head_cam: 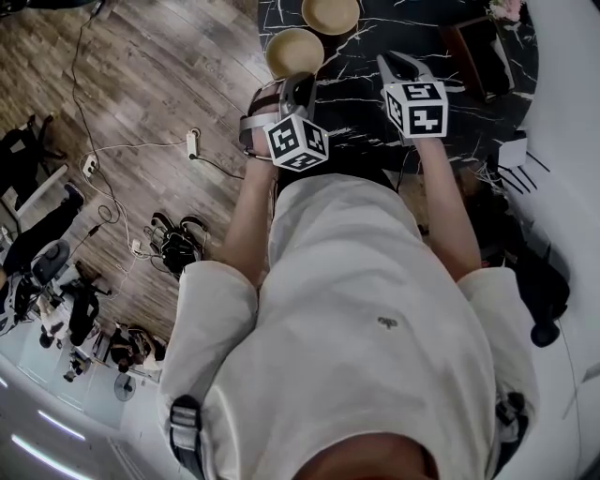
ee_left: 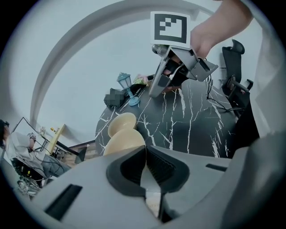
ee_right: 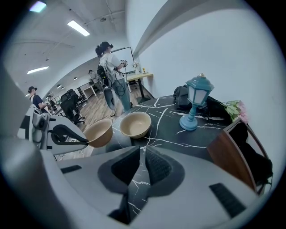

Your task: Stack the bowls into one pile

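Note:
Two beige bowls are on or over a black marble table (head_cam: 375,127). My left gripper (ee_left: 145,167) is shut on the rim of one bowl (ee_left: 125,142) and holds it just above the table's near left edge. In the right gripper view that held bowl (ee_right: 99,133) hangs tilted from the left gripper (ee_right: 85,142). The other bowl (ee_right: 135,124) rests on the table just beyond it, also seen in the head view as the far bowl (head_cam: 330,13). My right gripper (ee_right: 142,163) hovers over the table to the right, open a little, with only marble between its fingers.
A blue lantern (ee_right: 194,102), a dark bag (ee_right: 181,96), flowers (ee_right: 234,109) and a brown wooden piece (ee_right: 225,150) stand at the table's far and right side. Cables and a power strip (head_cam: 192,142) lie on the wooden floor at left. People stand in the background.

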Available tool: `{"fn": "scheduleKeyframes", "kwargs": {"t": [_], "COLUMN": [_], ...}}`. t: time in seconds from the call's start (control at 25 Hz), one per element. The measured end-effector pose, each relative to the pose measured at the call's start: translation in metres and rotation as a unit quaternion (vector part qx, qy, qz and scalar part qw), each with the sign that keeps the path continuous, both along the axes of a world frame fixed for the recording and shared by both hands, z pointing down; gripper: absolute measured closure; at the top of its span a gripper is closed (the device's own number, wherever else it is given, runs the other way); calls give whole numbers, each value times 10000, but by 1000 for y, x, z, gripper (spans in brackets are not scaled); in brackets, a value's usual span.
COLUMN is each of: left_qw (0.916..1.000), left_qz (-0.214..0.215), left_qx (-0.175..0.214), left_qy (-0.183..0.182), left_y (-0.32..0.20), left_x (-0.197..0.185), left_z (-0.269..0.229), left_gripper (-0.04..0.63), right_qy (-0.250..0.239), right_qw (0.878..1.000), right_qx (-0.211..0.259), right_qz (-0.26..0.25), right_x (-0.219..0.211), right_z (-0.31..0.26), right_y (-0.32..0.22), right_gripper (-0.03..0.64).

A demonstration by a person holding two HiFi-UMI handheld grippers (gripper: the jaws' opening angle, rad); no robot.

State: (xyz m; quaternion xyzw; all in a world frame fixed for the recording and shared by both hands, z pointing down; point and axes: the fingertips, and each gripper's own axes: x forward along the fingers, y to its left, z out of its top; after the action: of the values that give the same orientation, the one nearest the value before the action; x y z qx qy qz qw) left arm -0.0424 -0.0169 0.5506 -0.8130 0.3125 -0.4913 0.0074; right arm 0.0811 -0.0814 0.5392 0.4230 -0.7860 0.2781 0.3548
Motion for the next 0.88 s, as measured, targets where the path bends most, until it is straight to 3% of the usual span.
{"fn": "scheduleKeyframes", "kwargs": {"t": [0.52,0.88], "left_qw": [9990,9969], "left_qz": [185,606], "left_qx": [394,473], "left_qy": [-50,-152], "left_y": [-31,-47], "left_x": [5,19], "left_z": [-24,-24], "left_gripper": [583,583], "right_qy": [4,-19], "right_qw": [9999,9995], "right_qx": [62,66], "right_qz": [103,314], "right_x": [-1,8], "right_z": [-6,-9], "right_y": [2,0], "right_gripper": [575,575]}}
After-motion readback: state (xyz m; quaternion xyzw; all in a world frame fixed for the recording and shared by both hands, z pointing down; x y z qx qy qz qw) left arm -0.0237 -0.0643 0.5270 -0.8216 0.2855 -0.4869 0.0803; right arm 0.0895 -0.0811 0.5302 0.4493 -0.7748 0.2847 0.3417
